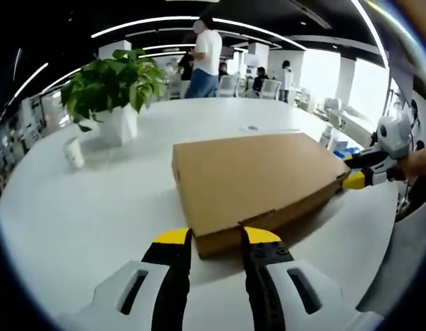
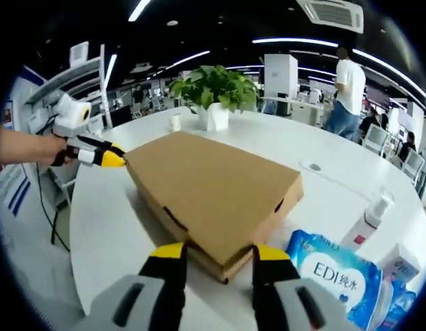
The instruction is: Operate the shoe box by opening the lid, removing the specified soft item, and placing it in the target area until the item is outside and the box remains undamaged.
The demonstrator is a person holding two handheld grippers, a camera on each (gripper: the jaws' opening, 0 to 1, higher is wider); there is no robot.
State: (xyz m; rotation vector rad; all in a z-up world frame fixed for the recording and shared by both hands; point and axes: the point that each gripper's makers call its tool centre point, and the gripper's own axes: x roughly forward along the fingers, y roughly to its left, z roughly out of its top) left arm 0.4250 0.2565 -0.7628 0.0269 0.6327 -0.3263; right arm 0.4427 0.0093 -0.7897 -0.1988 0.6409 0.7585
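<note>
While I look along my left tongs point(image 1: 217, 238), their yellow-tipped jaws stand apart, straddling the near corner of the closed cardboard shoe box point(image 1: 258, 176) without pinching it. That box lies flat on the white round table point(image 1: 96, 207), its lid shut. At its far right corner I see my right tongs point(image 1: 356, 172), yellow tips right at the edge of the cardboard; from this side I cannot tell whether they touch it.

From the right gripper view, my right tongs point(image 2: 220, 254) are spread too, one jaw on either side of the box's point(image 2: 213, 189) nearest corner, nothing held between them. Just right of the right jaw lies a blue wet-wipes pack point(image 2: 344, 279), and beyond it a white pump bottle point(image 2: 368, 221). The left tongs point(image 2: 103, 157) reach in at the far left corner of the box, tips at the cardboard, held by a bare forearm point(image 2: 23, 146).

Past the box stands a potted plant point(image 2: 214, 93) in a white pot, with a small white cup point(image 2: 175, 123) beside it. Farther off, a person in a white shirt point(image 2: 349, 86) stands among desks.
</note>
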